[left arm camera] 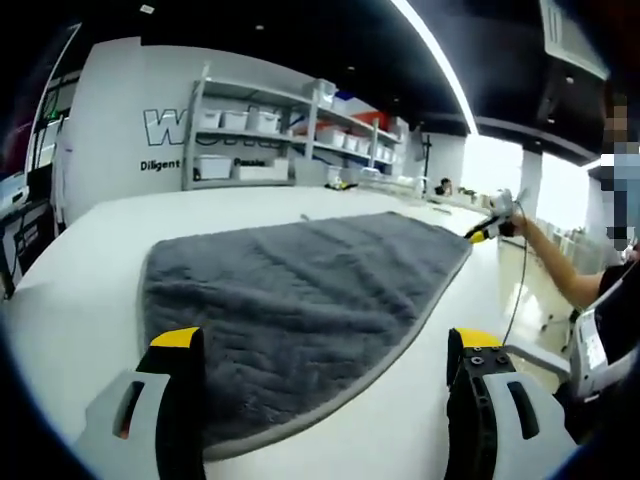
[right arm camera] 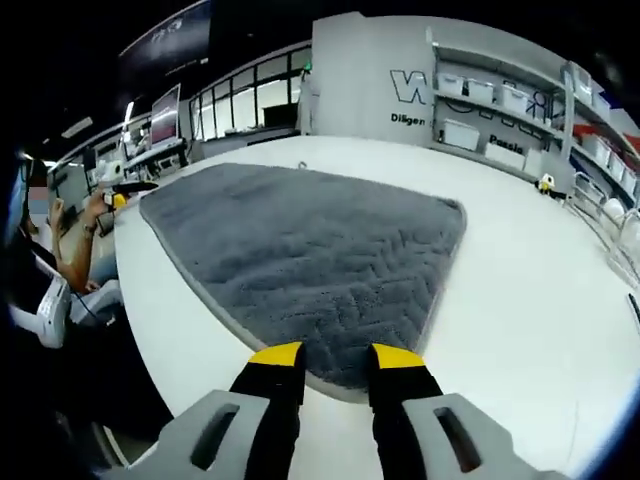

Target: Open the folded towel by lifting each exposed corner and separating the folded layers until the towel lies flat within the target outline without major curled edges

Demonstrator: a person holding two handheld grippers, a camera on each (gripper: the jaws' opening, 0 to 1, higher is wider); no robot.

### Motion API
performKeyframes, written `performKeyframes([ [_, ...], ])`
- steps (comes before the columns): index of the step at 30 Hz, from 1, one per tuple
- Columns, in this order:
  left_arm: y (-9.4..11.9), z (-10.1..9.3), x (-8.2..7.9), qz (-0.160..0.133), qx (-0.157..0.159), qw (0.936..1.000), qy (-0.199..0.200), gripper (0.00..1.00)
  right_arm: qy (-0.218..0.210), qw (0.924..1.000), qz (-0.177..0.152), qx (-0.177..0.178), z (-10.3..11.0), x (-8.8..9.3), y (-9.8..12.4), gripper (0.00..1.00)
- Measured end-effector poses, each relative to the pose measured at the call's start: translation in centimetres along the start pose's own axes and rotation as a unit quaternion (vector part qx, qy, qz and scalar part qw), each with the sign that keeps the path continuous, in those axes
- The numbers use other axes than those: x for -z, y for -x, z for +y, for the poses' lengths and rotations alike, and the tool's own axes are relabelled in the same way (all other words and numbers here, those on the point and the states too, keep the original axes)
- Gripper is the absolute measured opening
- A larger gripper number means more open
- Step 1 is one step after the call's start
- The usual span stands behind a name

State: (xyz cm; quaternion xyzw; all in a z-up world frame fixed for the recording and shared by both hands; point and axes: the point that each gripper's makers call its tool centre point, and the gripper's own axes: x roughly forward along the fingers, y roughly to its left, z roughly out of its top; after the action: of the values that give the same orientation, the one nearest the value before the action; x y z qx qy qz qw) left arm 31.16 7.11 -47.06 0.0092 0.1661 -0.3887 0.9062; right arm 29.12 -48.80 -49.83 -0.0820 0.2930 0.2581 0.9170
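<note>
A grey towel (left arm camera: 300,290) lies spread out flat on the white table (left arm camera: 90,250), with a paler hem around it. My left gripper (left arm camera: 322,345) is open wide, its yellow-tipped jaws straddling the towel's near edge. At the towel's far right corner the right gripper (left arm camera: 495,226) shows, held in a hand. From the right gripper view, the towel (right arm camera: 310,250) stretches away, and my right gripper (right arm camera: 336,357) stands open with a narrow gap, the towel's near corner lying between its fingertips. The left gripper (right arm camera: 118,198) shows at the towel's far left corner.
The table (right arm camera: 520,290) runs wide and white around the towel. Metal shelves (left arm camera: 260,135) with white bins stand behind it against a lettered wall. A person's arm (left arm camera: 560,270) and body are at the table's edge. Desks with monitors (right arm camera: 165,115) lie beyond.
</note>
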Motion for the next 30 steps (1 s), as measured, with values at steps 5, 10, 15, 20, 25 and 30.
performKeyframes([
  [5,0.1,0.1,0.2,-0.001,-0.002,1.0000,0.004,0.99,-0.005,1.0000,-0.003,0.001,0.0,0.1,0.1,0.22],
  [10,0.5,0.4,0.3,-0.004,-0.006,1.0000,0.006,0.99,-0.005,1.0000,-0.003,0.001,0.2,0.2,0.2,0.22],
  [15,1.0,0.8,0.3,-0.009,-0.012,0.9998,0.011,0.99,-0.006,1.0000,0.003,0.004,0.6,0.2,0.1,0.22],
  [20,1.3,0.6,0.0,-0.015,-0.015,0.9997,0.010,0.99,-0.004,0.9999,0.010,0.010,0.8,0.1,0.4,0.34],
  [25,1.9,1.0,-0.4,-0.018,-0.024,0.9995,0.005,0.99,0.000,0.9996,0.001,0.030,0.5,-0.6,1.4,0.48],
  [30,3.0,1.6,-0.5,-0.014,-0.044,0.9989,0.000,0.99,0.004,0.9995,-0.013,0.029,1.2,-1.7,2.5,0.58],
])
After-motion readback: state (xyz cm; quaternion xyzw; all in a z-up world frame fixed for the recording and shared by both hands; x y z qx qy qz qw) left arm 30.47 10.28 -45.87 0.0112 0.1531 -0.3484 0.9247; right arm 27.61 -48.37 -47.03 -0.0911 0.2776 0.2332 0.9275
